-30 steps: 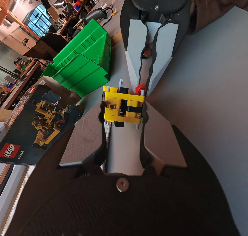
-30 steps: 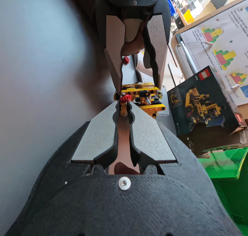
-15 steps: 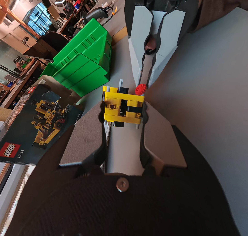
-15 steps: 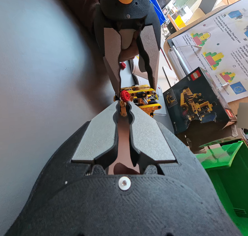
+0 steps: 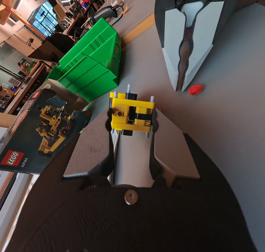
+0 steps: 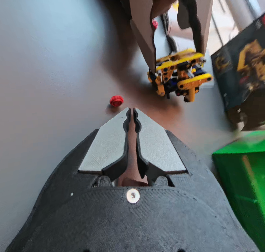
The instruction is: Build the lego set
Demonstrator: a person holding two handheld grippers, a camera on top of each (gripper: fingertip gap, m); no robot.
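My left gripper (image 5: 131, 115) is shut on the yellow and black lego assembly (image 5: 131, 113) and holds it above the grey table. It also shows in the right wrist view (image 6: 179, 75), hanging from the brown fingers (image 6: 143, 44). A small red gear (image 6: 116, 100) lies loose on the table, just left of my right gripper's tips. My right gripper (image 6: 132, 108) is shut and empty. In the left wrist view the right gripper (image 5: 180, 89) points down at the table with the red gear (image 5: 195, 89) beside its tips.
The lego box (image 5: 38, 131) lies left of the assembly, with green bins (image 5: 91, 64) behind it. The green bin (image 6: 243, 173) and box (image 6: 243, 75) stand to the right in the right wrist view. Another red piece (image 6: 154, 23) lies farther back.
The red gear has left my right gripper's tips and now lies on the table. My right gripper has pulled back from the assembly and closed fully. The left gripper holds still.
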